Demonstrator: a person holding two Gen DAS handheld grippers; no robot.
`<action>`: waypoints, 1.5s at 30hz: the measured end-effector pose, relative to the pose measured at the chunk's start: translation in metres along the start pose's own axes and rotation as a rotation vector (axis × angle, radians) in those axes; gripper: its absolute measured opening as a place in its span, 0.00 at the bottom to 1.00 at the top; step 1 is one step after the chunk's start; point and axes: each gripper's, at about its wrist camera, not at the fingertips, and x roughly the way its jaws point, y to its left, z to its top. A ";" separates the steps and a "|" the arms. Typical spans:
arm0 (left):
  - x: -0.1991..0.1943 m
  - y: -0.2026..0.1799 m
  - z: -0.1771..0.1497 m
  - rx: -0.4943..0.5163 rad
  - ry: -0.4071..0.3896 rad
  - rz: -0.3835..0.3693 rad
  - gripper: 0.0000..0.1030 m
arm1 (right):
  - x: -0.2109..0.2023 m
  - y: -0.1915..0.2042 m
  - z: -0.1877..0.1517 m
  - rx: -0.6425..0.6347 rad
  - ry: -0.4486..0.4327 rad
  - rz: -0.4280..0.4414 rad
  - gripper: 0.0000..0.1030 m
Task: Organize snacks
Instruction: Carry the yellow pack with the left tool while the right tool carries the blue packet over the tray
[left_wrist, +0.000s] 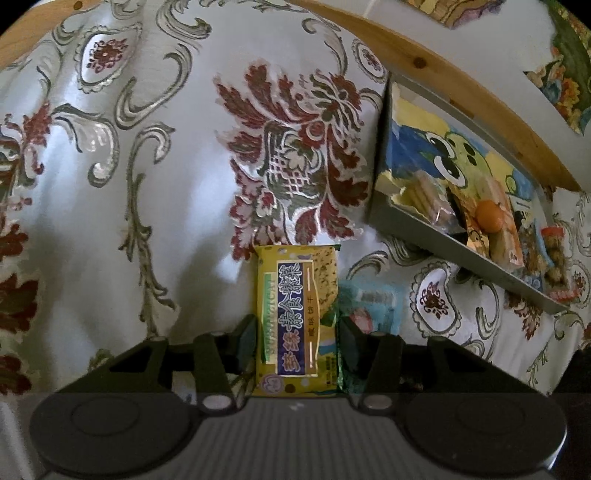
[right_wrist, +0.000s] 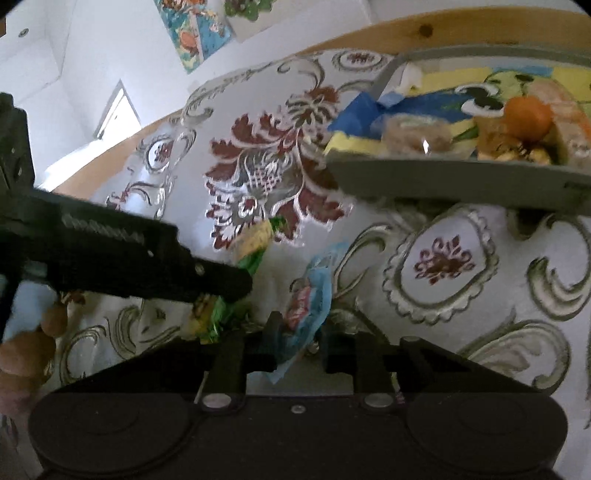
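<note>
Grey tray (left_wrist: 439, 240) beside yellow cracker packet (left_wrist: 295, 317)

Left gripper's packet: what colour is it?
The packet is yellow with a dark blue label band and green edges, clearest in the left wrist view.

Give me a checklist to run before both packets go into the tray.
1. Left gripper closed on the yellow cracker packet: ok.
2. Right gripper closed on the blue packet: looks gripped, ok.
3. Both packets lifted off the tablecloth: cannot tell.
4. Free spot in the grey tray: ok, its near-left part shows only the liner.
5. Orange sitting steady on other snacks: cannot tell.
6. Grippers apart from each other: not ok, very close.
</note>
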 end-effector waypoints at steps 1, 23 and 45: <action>0.000 0.000 0.000 -0.003 -0.002 0.000 0.50 | 0.002 0.000 0.000 0.008 0.002 0.005 0.23; -0.028 -0.016 0.002 0.029 -0.122 -0.066 0.50 | -0.070 0.031 0.017 -0.239 -0.163 -0.208 0.16; 0.035 -0.122 0.124 0.135 -0.227 -0.105 0.50 | -0.067 -0.085 0.122 -0.022 -0.375 -0.329 0.17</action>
